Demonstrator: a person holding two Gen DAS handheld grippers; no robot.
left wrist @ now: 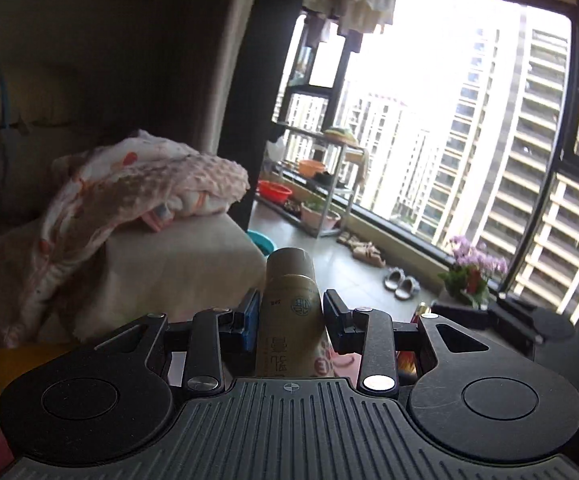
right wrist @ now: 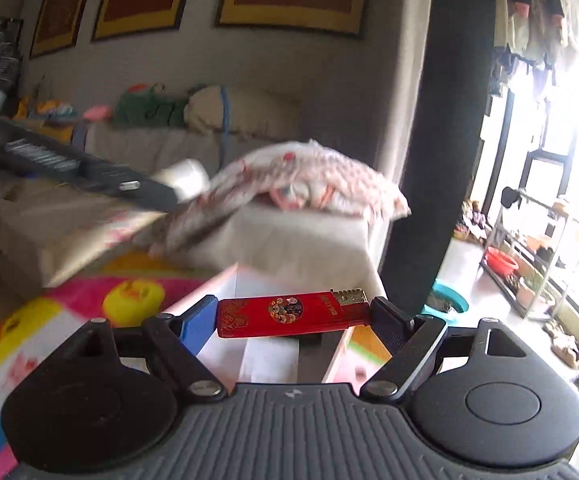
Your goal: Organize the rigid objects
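Above the colourful play mat (right wrist: 69, 320), in front of the sofa (right wrist: 289, 248): right gripper (right wrist: 291, 316) clamps a red lighter (right wrist: 285, 314) end to end, crosswise. Left gripper (left wrist: 291, 318) grips a gold tube (left wrist: 291, 308) by its sides, cap pointing away from the camera. Both are held in the air. To do it well: keep squeeze steady (lighter grip looks marginal, endwise), carry level, set down before opening. Print on both is too small to read.
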